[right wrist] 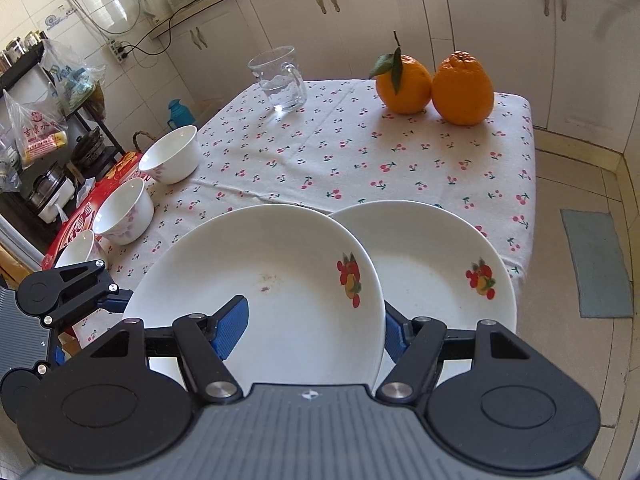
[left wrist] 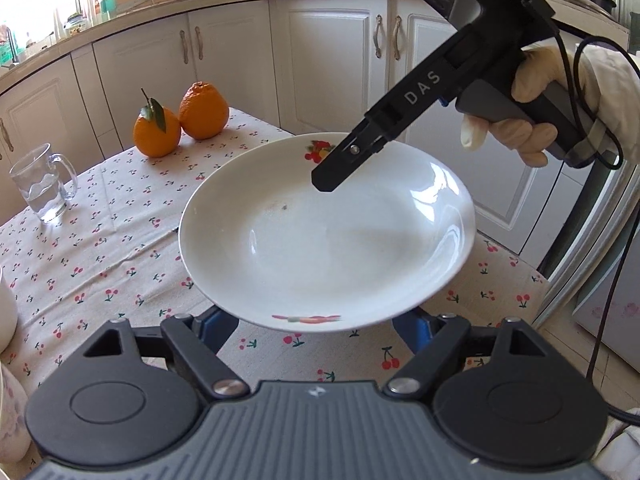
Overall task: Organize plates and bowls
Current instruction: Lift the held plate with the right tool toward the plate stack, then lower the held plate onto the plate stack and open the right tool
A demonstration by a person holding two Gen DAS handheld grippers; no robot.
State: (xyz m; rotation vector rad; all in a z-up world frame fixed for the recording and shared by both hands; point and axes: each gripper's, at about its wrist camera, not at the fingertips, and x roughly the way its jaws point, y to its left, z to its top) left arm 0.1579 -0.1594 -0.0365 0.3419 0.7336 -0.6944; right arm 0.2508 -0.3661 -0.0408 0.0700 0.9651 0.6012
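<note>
Right wrist: two plates (right wrist: 256, 280), three bowls (right wrist: 170, 154)

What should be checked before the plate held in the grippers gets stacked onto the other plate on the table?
1. Right gripper pinching the held plate at its rim: ok, a pad on each side.
2. Left gripper holding too: cannot tell, its fingertips are hidden under the plate.
3. Second plate empty: ok.
4. Bowls out of the way: ok, along the table's left edge.
5. Glass mug and oranges clear: ok, at the far end.
</note>
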